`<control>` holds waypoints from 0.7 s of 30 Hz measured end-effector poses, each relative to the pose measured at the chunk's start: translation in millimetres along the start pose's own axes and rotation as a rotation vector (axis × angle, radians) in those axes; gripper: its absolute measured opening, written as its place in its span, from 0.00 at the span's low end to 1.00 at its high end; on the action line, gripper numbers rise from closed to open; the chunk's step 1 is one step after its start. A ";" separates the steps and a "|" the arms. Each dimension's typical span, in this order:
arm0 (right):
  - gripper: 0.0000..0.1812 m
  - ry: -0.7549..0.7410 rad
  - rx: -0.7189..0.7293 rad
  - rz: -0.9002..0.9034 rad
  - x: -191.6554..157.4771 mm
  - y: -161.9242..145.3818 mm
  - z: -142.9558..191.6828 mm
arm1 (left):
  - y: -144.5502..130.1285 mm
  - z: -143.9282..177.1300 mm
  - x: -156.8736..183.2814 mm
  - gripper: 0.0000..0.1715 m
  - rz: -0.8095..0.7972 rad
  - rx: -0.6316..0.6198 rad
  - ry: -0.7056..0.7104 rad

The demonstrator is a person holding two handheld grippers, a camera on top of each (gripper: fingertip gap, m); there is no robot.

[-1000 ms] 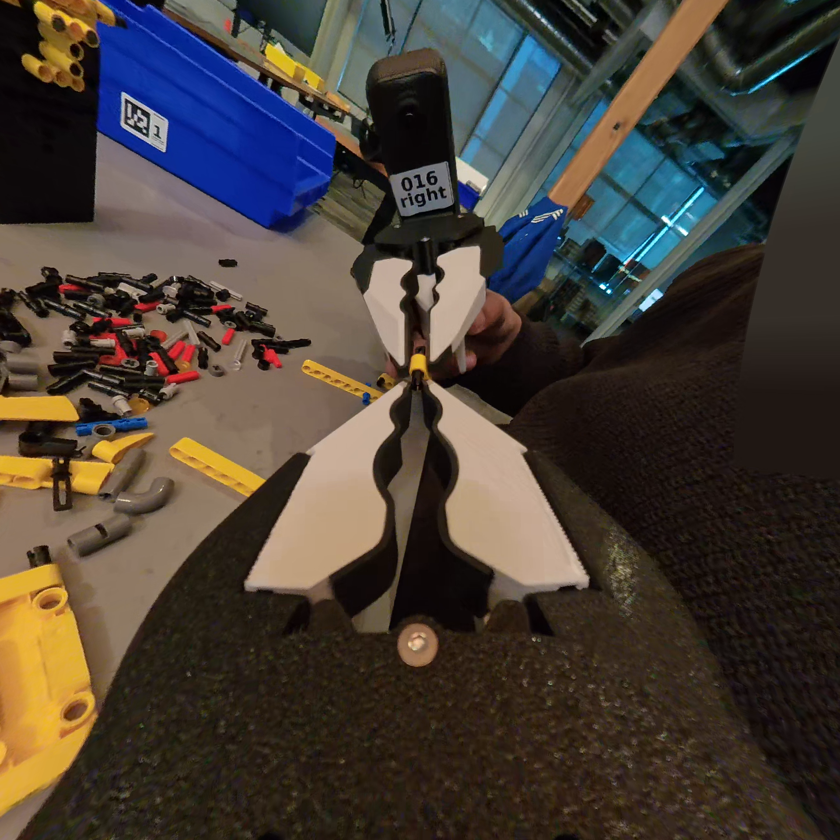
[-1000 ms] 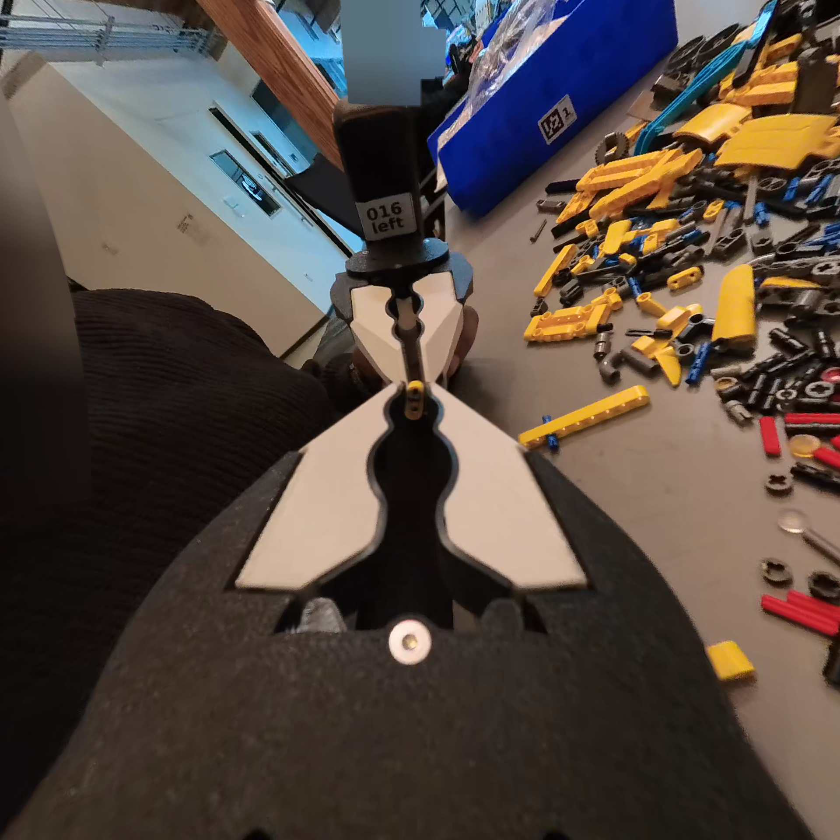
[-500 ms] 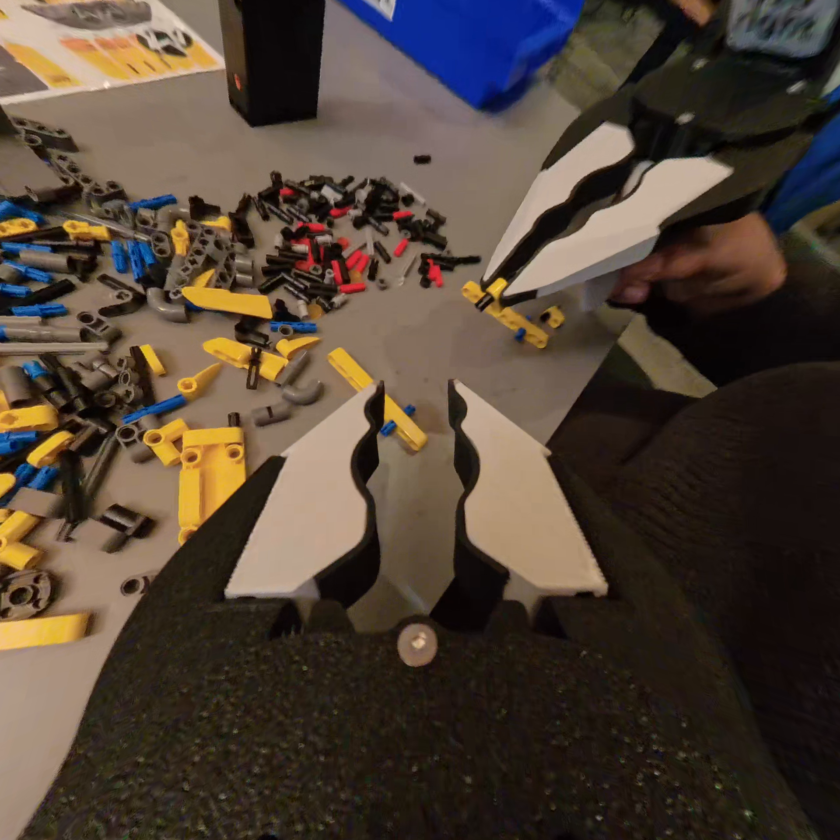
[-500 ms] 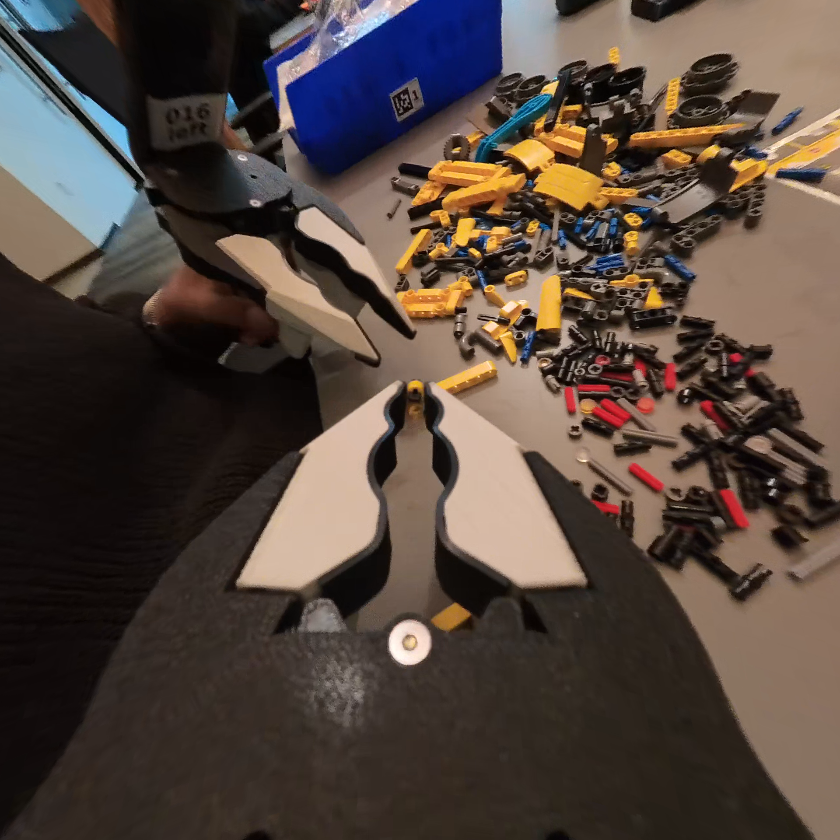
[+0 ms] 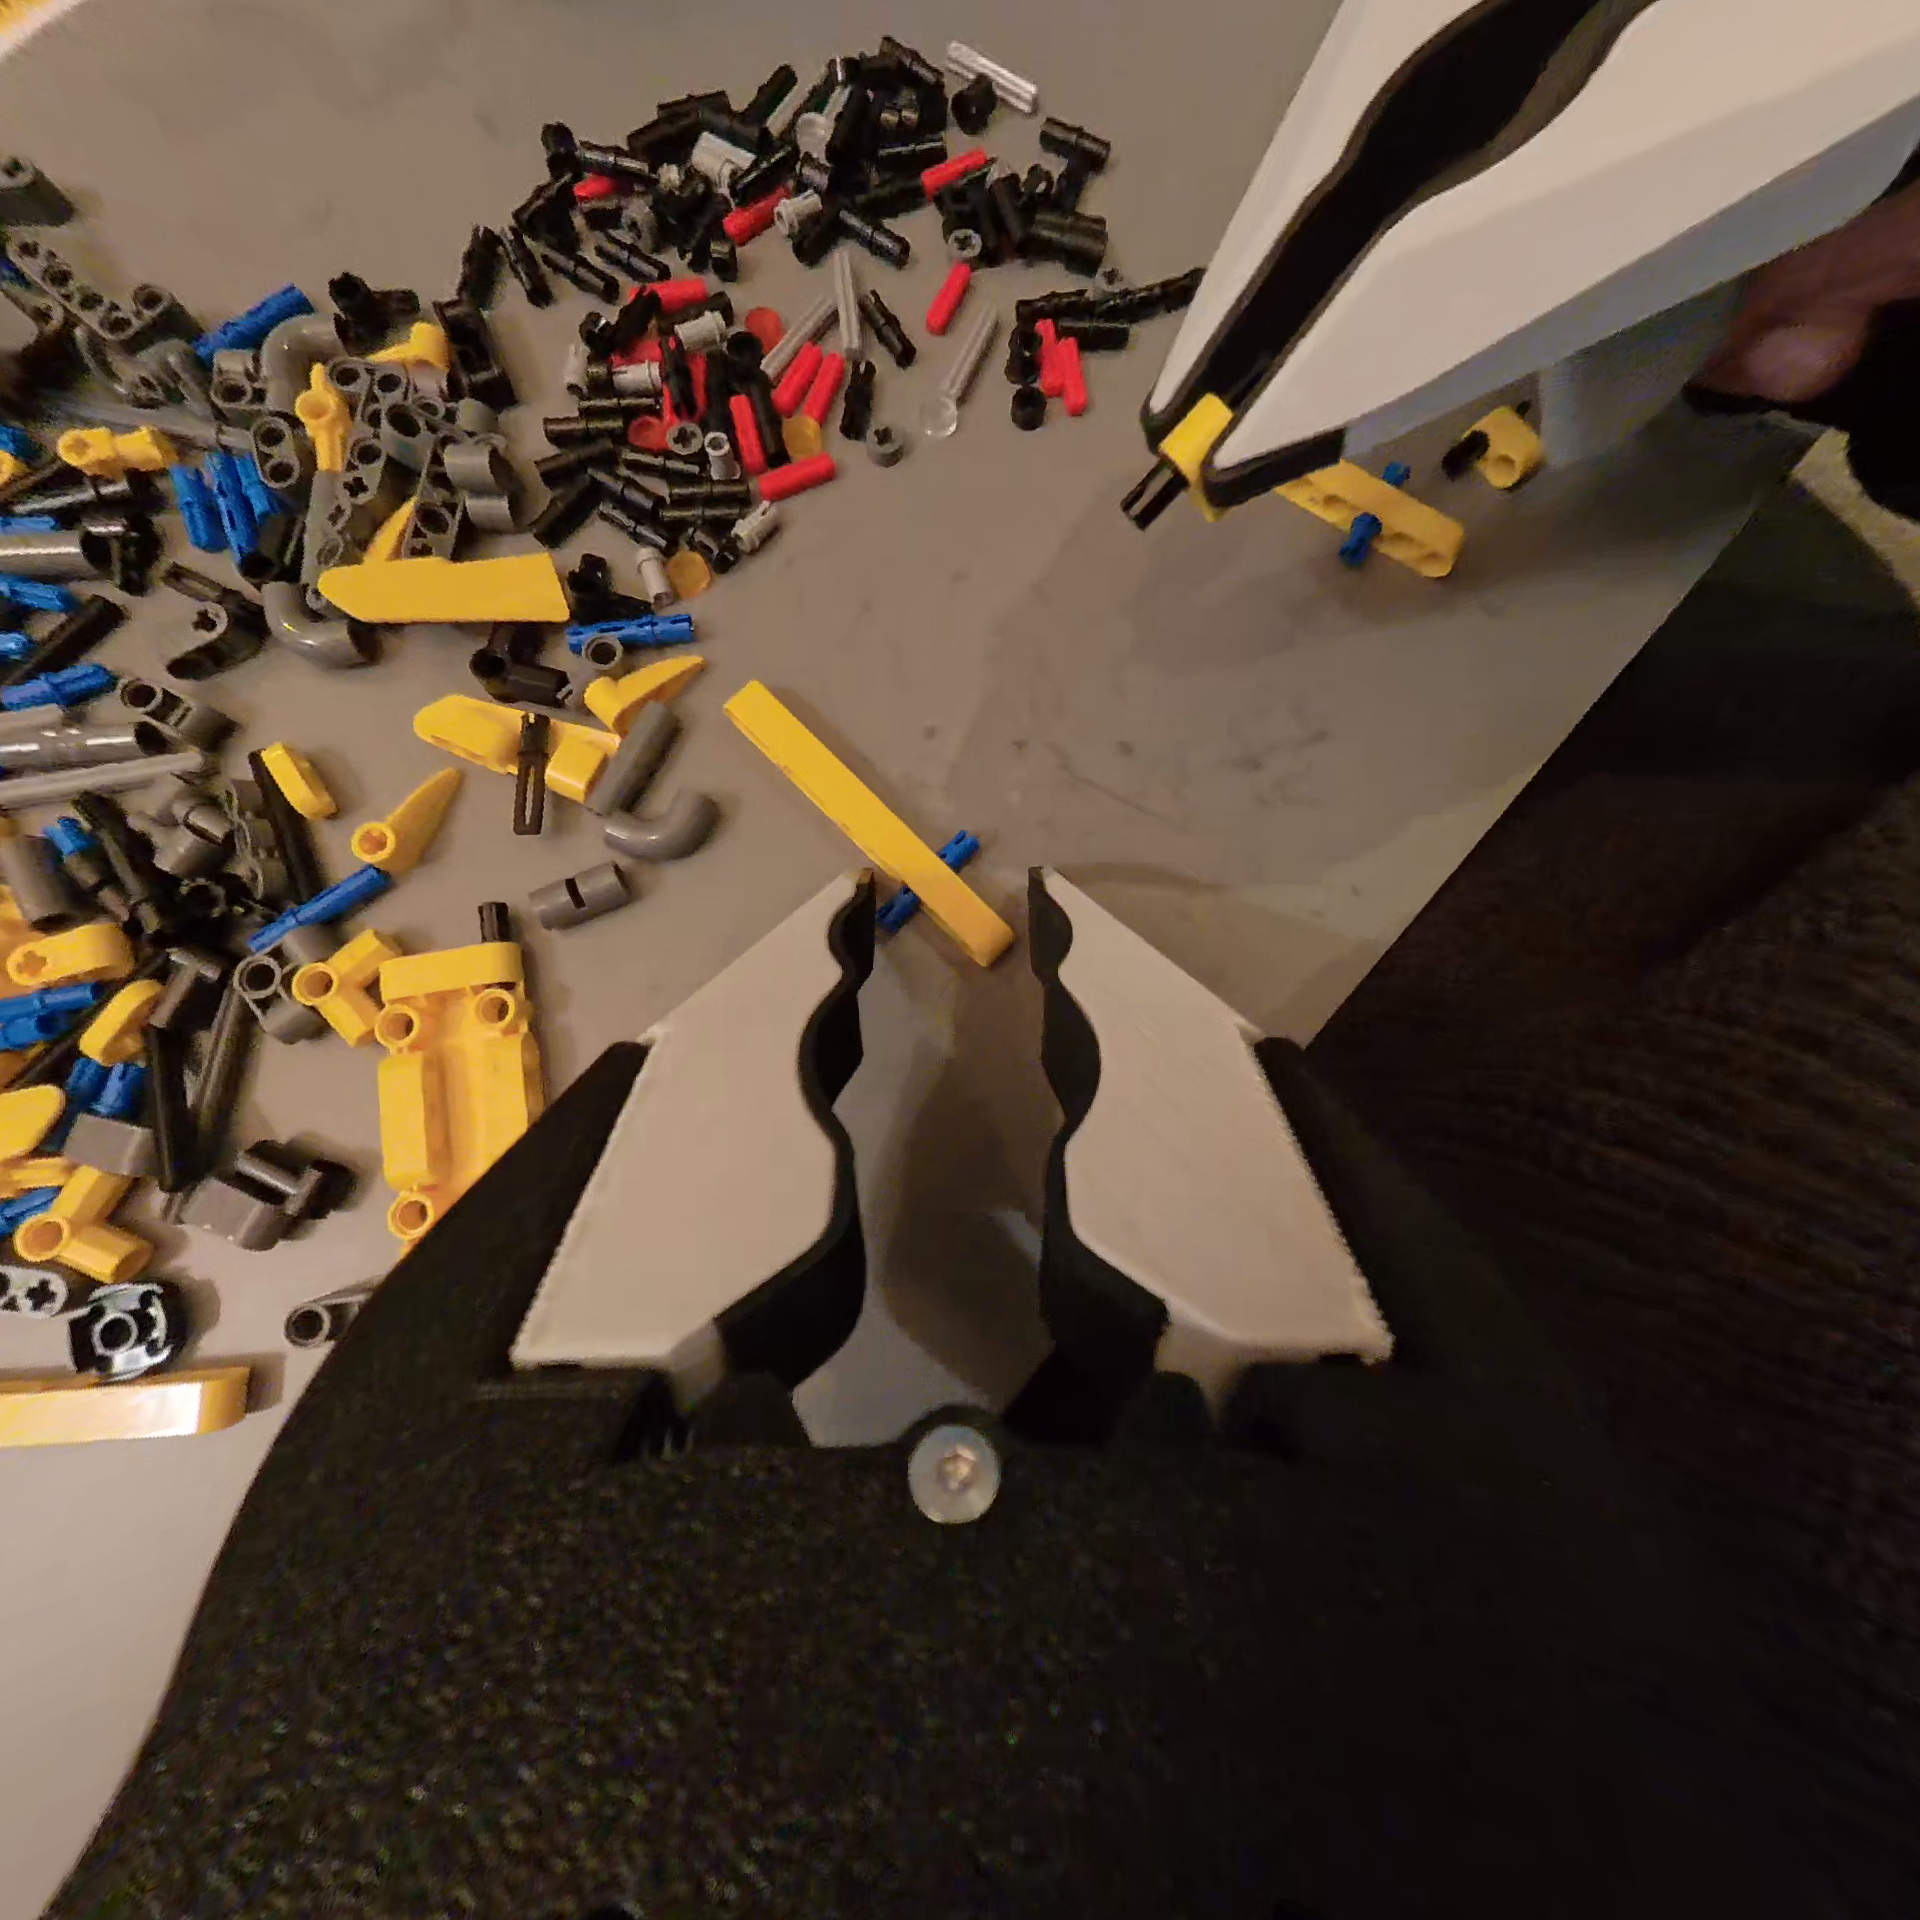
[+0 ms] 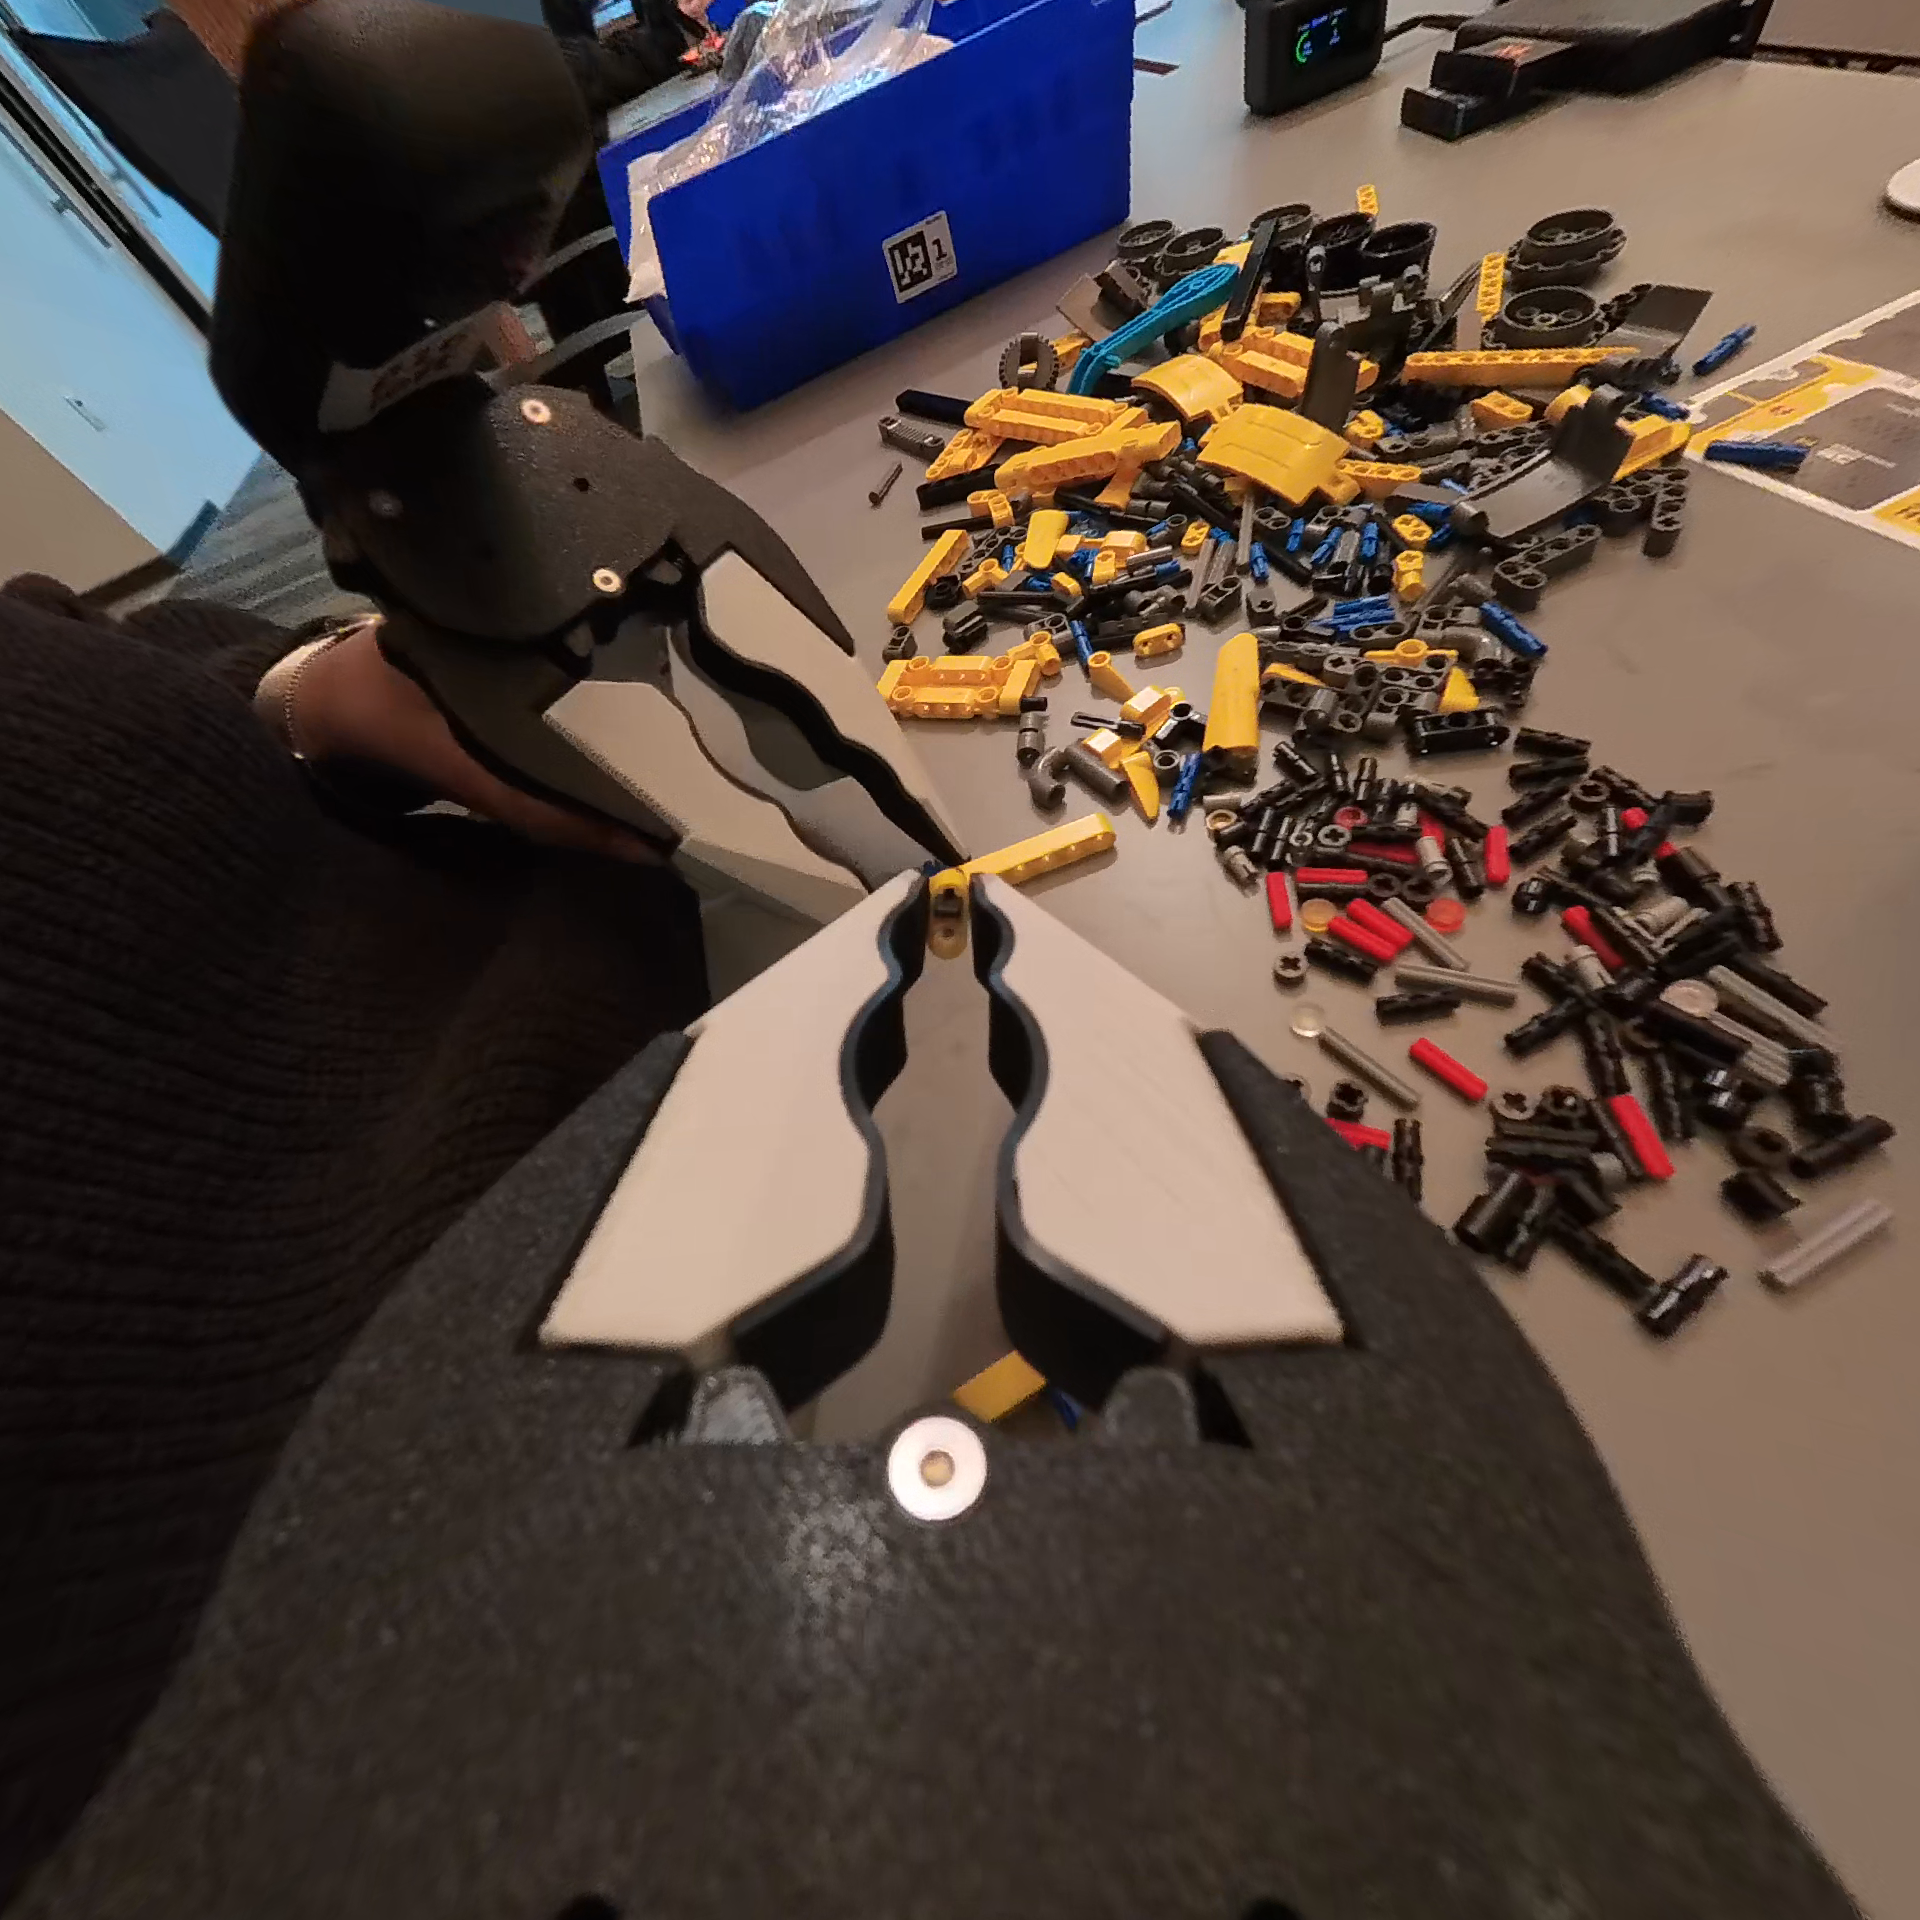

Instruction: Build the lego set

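My left gripper [image 5: 951,883] is open and empty, low over the grey table, its tips on either side of the near end of a long yellow beam [image 5: 862,821] with a blue pin [image 5: 930,878] through it. My right gripper [image 6: 948,883] is shut on a small yellow connector with a black pin [image 6: 945,914]. It also shows in the left wrist view [image 5: 1195,457], where the black pin sticks out at the tips, above another yellow beam [image 5: 1371,514]. In the right wrist view the left gripper [image 6: 914,831] shows with its jaws apart, tips by the long yellow beam [image 6: 1039,847].
Loose black, red and grey pins [image 5: 790,270] lie in a heap at the back. Yellow, blue and grey parts [image 5: 312,727] spread at the left. A blue bin [image 6: 883,197] stands at the far edge. A dark knitted sleeve [image 5: 1610,1039] fills the right.
The two grippers were tip to tip holding the yellow piece together. The left gripper let go, opened and dropped toward the table over the long yellow beam. The right gripper kept the piece.
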State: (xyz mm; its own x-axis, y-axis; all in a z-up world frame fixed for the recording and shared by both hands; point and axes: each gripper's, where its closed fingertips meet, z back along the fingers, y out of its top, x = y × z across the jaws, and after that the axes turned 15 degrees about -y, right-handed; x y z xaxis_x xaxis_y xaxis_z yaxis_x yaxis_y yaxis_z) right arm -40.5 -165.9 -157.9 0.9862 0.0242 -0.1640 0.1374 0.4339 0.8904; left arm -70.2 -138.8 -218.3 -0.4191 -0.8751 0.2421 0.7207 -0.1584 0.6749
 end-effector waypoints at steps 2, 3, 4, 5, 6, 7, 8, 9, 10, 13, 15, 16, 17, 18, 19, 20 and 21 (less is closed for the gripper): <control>0.04 -0.001 -0.015 -0.002 -0.2 -3.7 -1.0 | -1.0 0.2 0.4 0.14 -0.033 -0.016 0.016; 0.04 -0.003 -0.026 -0.003 -0.1 -5.9 -1.7 | -0.7 0.4 1.0 0.11 -0.040 -0.012 0.015; 0.04 -0.008 -0.039 -0.009 0.8 -8.4 -2.8 | 0.5 0.9 1.4 0.09 -0.044 0.000 0.012; 0.04 -0.013 -0.059 -0.019 1.9 -11.3 -4.2 | 2.0 1.4 1.9 0.08 -0.047 0.013 0.007; 0.04 -0.014 -0.086 -0.028 2.2 -15.3 -5.8 | 3.0 2.0 1.5 0.08 -0.047 0.023 0.006; 0.04 -0.017 -0.123 -0.031 2.0 -20.5 -7.3 | 3.8 2.7 1.9 0.08 -0.047 0.031 -0.001; 0.04 -0.031 -0.166 -0.017 2.8 -26.7 -8.6 | 5.2 3.9 2.2 0.08 -0.043 0.045 -0.010; 0.04 -0.057 -0.204 0.020 4.7 -32.3 -9.7 | 7.4 5.7 2.6 0.08 -0.038 0.065 -0.021; 0.04 -0.088 -0.234 0.067 6.9 -36.7 -10.6 | 11.2 8.3 3.5 0.08 -0.033 0.097 -0.038; 0.04 -0.132 -0.253 0.157 7.8 -39.2 -15.7 | 29.3 19.6 7.6 0.08 -0.002 0.255 -0.122; 0.04 -0.126 -0.262 0.148 7.0 -41.4 -19.3 | 34.3 25.0 5.6 0.08 0.031 0.319 -0.160; 0.04 -0.132 -0.269 0.143 8.8 -43.2 -20.6 | 34.4 26.0 4.6 0.08 0.047 0.331 -0.173; 0.04 -0.140 -0.276 0.141 11.1 -45.2 -21.2 | 34.2 26.5 3.8 0.08 0.053 0.338 -0.179; 0.04 -0.144 -0.283 0.139 12.8 -47.2 -21.3 | 33.9 26.7 2.9 0.08 0.049 0.341 -0.175; 0.05 -0.144 -0.286 0.135 13.7 -48.0 -20.9 | 34.3 27.0 2.7 0.08 0.038 0.344 -0.168; 0.06 -0.143 -0.273 0.126 14.3 -45.8 -20.2 | 36.0 27.7 3.2 0.08 0.023 0.353 -0.160; 0.10 -0.140 -0.247 0.109 14.4 -40.8 -19.3 | 38.4 28.5 4.3 0.08 0.008 0.363 -0.154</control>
State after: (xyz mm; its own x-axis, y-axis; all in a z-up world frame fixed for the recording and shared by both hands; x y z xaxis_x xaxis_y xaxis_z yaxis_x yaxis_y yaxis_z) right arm -33.7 -165.9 -204.8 0.9994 -0.0343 0.0026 0.0201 0.6415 0.7669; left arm -60.1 -135.6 -171.5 -0.5117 -0.7926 0.3317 0.4940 0.0445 0.8683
